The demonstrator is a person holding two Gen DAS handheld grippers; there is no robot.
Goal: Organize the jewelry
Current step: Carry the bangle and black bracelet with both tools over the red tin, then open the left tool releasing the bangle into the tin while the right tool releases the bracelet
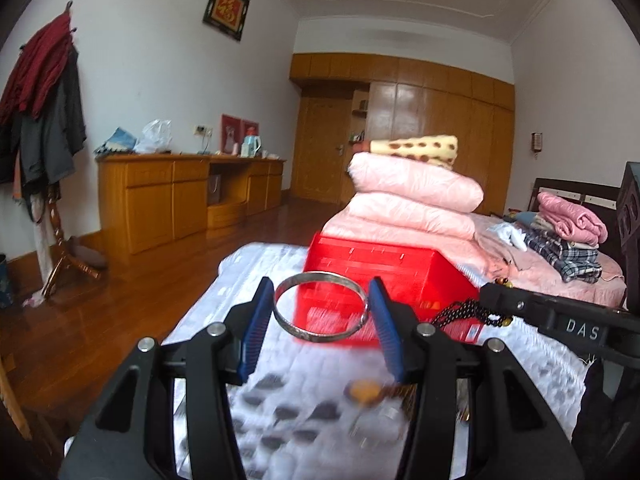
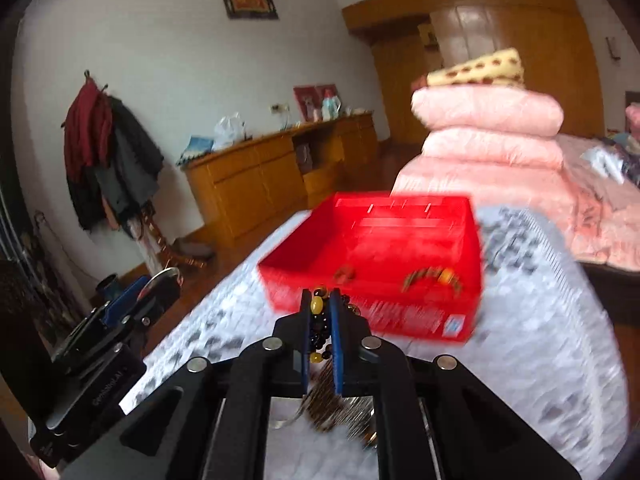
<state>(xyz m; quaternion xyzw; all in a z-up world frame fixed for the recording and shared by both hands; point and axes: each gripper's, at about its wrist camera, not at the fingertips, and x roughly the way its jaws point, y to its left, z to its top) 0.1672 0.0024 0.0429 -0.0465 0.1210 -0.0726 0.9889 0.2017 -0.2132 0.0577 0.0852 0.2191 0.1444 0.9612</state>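
Left wrist view: bed (image 1: pixel 280 360) with a grey-patterned white cover is carrying everything. Stack of pink quilts (image 1: pixel 412 200) is sitting at its far side, just behind the red box (image 1: pixel 384 276). Red box is lying open on the cover; the right wrist view is showing two beaded pieces (image 2: pixel 434 278) resting inside near its front wall.

Left tool (image 1: pixel 321 305) is gripping a silver bangle (image 1: pixel 320 306) across its width, a blue pad pressing on each side, ring lying roughly flat and raised above the cover in front of the box.

Right tool (image 2: pixel 322 300) is clamped tight on a dark bead necklace (image 2: pixel 320 320) with amber beads, strands hanging between the pads and below them, just short of the box's near wall.

Further loose jewelry (image 1: pixel 368 392) is lying on the cover beneath the tools, too blurred to identify.
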